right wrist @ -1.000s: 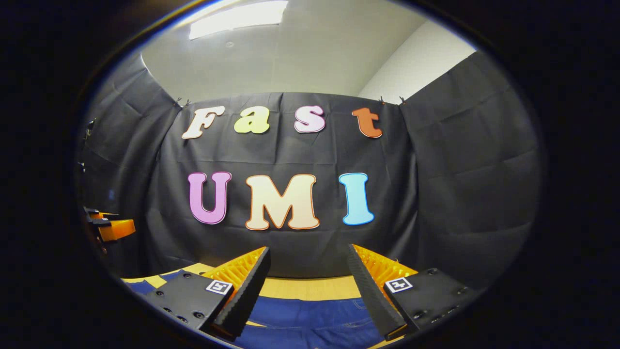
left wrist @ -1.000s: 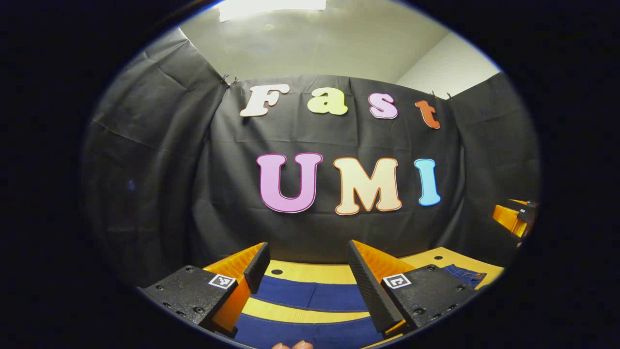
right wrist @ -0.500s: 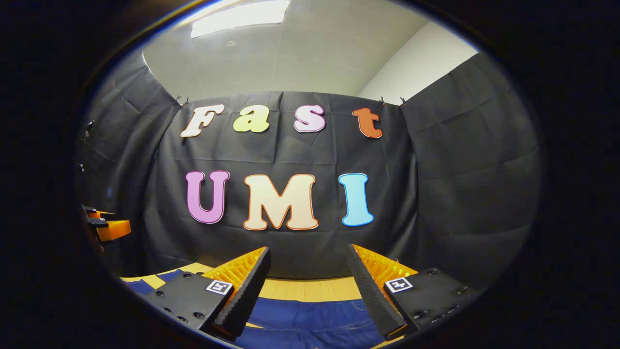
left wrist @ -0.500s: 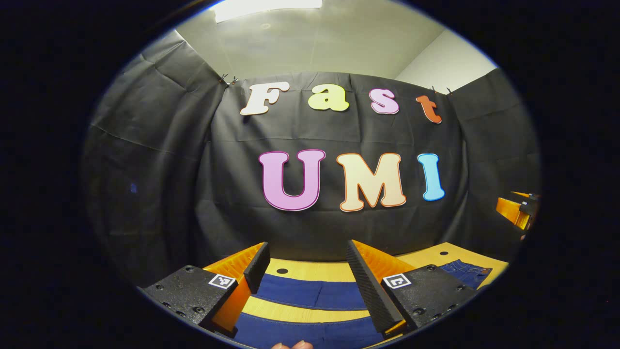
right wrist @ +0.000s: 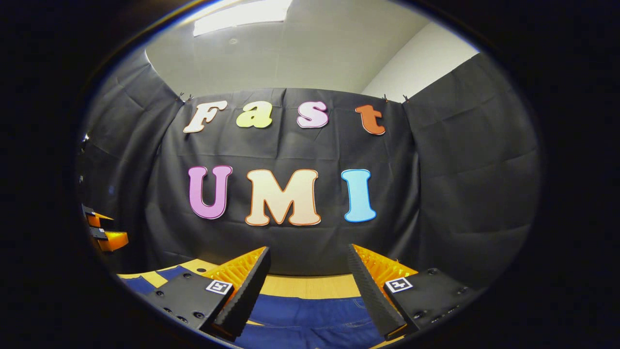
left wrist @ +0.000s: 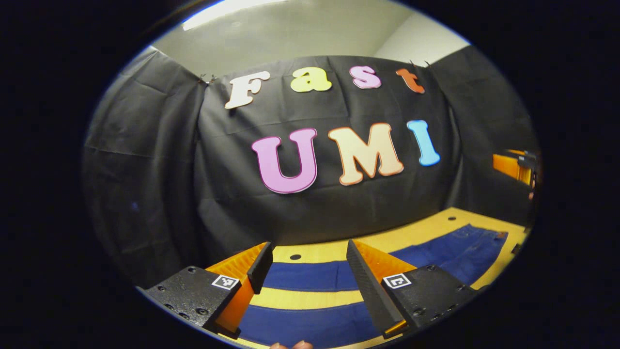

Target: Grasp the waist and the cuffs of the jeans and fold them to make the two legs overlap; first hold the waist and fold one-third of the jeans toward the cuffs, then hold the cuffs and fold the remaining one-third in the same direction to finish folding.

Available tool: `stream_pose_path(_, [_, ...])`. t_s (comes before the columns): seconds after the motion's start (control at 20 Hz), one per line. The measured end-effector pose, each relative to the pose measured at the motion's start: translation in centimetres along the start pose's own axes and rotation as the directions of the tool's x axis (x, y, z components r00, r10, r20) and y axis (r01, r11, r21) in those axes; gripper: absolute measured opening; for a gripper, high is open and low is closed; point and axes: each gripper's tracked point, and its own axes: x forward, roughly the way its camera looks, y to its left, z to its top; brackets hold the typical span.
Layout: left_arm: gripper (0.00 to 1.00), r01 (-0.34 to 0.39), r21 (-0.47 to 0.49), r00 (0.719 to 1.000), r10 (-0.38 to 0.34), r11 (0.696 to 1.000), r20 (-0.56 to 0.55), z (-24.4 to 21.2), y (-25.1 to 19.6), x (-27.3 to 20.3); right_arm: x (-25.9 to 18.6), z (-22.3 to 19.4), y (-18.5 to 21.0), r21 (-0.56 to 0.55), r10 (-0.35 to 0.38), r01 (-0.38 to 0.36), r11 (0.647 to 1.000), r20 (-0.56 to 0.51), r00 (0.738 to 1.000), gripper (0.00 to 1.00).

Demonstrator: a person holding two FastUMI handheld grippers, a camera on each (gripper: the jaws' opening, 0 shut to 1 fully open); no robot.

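Note:
Dark blue jeans (left wrist: pixel 436 254) lie flat on the yellow table (left wrist: pixel 416 232), two legs apart with a strip of table between them. In the left gripper view my left gripper (left wrist: pixel 310 257) hovers open above the legs, nothing between its fingers. The waist end (left wrist: pixel 489 237) lies at the right. In the right gripper view my right gripper (right wrist: pixel 309 264) is open above the jeans (right wrist: pixel 310 315), over the waist part with a pocket seam. The other gripper (right wrist: pixel 104 232) appears far left in that view. The right gripper (left wrist: pixel 513 165) is seen at the far right edge of the left gripper view.
The black booth wall (left wrist: pixel 310 208) stands close behind the table's far edge. Small round holes (left wrist: pixel 295 257) dot the tabletop. A fingertip (left wrist: pixel 290 345) of the holding hand peeks in at the bottom of the left gripper view.
The left gripper has tilted downward and turned, so more of the table and jeans shows, out to the waist. The right gripper has barely moved.

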Motion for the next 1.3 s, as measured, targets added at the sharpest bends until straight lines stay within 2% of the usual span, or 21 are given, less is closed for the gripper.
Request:
stream_pose_path(0.1, [0.96,0.023,0.097,0.999,-0.018,0.995,-0.046,-2.1,0.7,-0.3,-0.2,-0.9,0.2,0.017,-0.010,0.010,1.000,-0.014,1.000,0.98])
stream_pose_path(0.2, [0.95,0.064,0.183,0.994,-0.047,0.981,-0.097,-4.2,1.4,-1.0,-0.5,-1.6,1.0,0.053,-0.008,0.010,0.999,-0.030,1.000,0.98])
stream_pose_path(0.3, [0.95,0.117,0.259,0.983,-0.074,0.959,-0.170,-6.9,2.0,-1.5,-0.8,-2.2,1.5,0.059,-0.008,0.010,0.998,-0.031,0.999,0.98])
stream_pose_path(0.4, [0.95,0.172,0.342,0.967,-0.093,0.924,-0.235,-9.4,2.8,-2.1,-1.2,-3.2,2.0,0.059,-0.005,0.008,0.998,-0.048,0.999,1.00])
stream_pose_path(0.6, [0.95,0.312,0.498,0.920,-0.128,0.809,-0.369,-14.8,3.5,-3.8,-1.4,-4.3,2.2,0.073,-0.012,0.018,0.997,-0.079,0.997,0.98])
stream_pose_path(0.65, [0.95,0.346,0.517,0.907,-0.139,0.783,-0.397,-16.1,3.5,-4.3,-1.5,-4.4,2.1,0.070,-0.015,0.020,0.997,-0.080,0.997,1.00])
stream_pose_path(0.75, [0.95,0.413,0.537,0.872,-0.149,0.736,-0.467,-18.8,3.6,-5.2,-1.6,-4.6,1.9,0.061,-0.019,0.024,0.998,-0.083,0.996,0.96])
stream_pose_path(0.9, [0.95,0.499,0.590,0.818,-0.120,0.635,-0.562,-22.8,4.5,-6.3,-2.2,-5.2,1.6,0.050,-0.026,0.031,0.998,-0.099,0.995,0.98])
stream_pose_path(1.1, [0.95,0.599,0.603,0.743,-0.084,0.526,-0.664,-28.2,5.5,-8.2,-3.1,-6.0,0.9,0.035,-0.051,0.056,0.998,-0.121,0.991,0.98])
stream_pose_path(1.3, [0.95,0.668,0.590,0.689,-0.078,0.453,-0.720,-31.1,5.7,-8.5,-3.9,-6.7,0.0,0.014,-0.081,0.084,0.996,-0.141,0.987,1.00])
